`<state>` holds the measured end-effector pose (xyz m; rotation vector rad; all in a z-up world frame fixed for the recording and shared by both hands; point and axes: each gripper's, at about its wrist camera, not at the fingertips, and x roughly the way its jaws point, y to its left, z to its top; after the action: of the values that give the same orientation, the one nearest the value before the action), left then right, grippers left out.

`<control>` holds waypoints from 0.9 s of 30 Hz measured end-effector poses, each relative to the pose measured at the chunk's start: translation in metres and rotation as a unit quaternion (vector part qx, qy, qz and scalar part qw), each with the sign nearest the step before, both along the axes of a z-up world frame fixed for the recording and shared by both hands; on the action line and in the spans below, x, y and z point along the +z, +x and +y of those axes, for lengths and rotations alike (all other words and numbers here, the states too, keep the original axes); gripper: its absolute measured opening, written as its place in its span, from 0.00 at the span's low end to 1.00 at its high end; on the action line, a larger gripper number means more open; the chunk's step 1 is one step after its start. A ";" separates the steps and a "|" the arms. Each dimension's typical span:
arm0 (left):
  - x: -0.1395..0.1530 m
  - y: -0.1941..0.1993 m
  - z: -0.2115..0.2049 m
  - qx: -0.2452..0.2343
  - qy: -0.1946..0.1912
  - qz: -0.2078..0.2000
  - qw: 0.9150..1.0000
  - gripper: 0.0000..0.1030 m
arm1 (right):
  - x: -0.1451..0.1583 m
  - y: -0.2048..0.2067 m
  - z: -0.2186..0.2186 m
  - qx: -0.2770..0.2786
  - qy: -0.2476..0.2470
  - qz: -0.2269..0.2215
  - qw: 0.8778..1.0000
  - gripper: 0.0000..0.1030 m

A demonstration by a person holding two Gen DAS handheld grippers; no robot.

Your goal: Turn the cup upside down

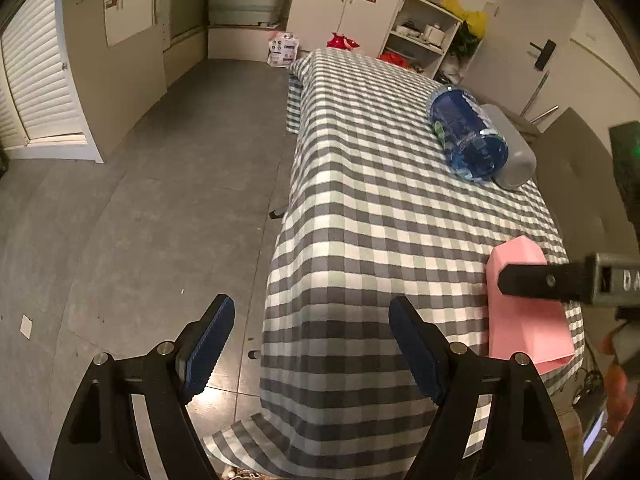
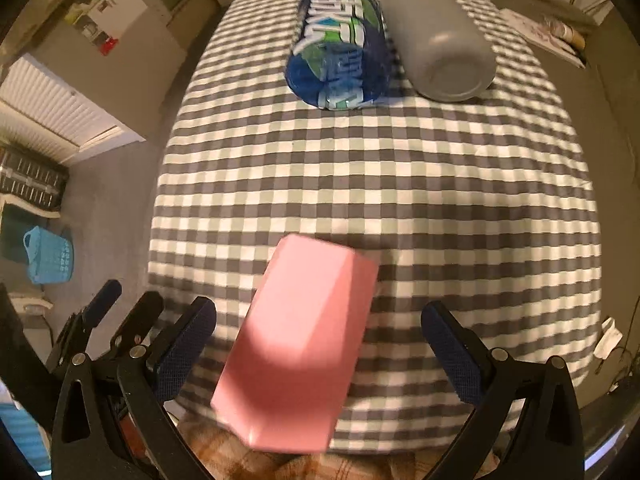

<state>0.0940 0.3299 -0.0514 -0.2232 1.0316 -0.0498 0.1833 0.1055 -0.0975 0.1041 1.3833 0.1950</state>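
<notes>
A pink faceted cup [image 2: 296, 344] lies on its side on the checked tablecloth [image 2: 380, 184], near the front edge, its wide end toward me. It also shows in the left wrist view [image 1: 528, 320]. My right gripper [image 2: 320, 336] is open, its fingers [image 2: 184, 344] standing on either side of the cup without touching it. One right finger crosses in front of the cup in the left wrist view. My left gripper [image 1: 312, 344] is open and empty, at the table's front left corner, left of the cup.
A blue bottle [image 2: 340, 48] and a grey cup [image 2: 440, 44] lie on their sides side by side at the far part of the table. The table's left edge drops to a grey tiled floor [image 1: 160, 200]. A white cabinet [image 1: 344, 12] stands beyond.
</notes>
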 end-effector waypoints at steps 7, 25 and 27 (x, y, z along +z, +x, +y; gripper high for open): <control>-0.007 -0.002 0.001 0.007 -0.006 0.020 1.000 0.80 | -0.006 0.014 -0.003 0.000 0.038 0.013 0.999 0.67; 0.015 -0.010 -0.032 0.002 0.009 0.016 1.000 0.80 | 0.064 -0.034 -0.028 0.061 -0.008 -0.204 0.977 0.56; 0.015 -0.011 -0.036 -0.001 0.013 0.017 1.000 0.80 | 0.065 -0.038 -0.031 0.062 -0.007 -0.207 0.976 0.56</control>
<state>0.0832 0.2940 -0.0367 -0.1995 1.0648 -0.0350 0.1455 0.0744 -0.0328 -0.0348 0.9758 0.2931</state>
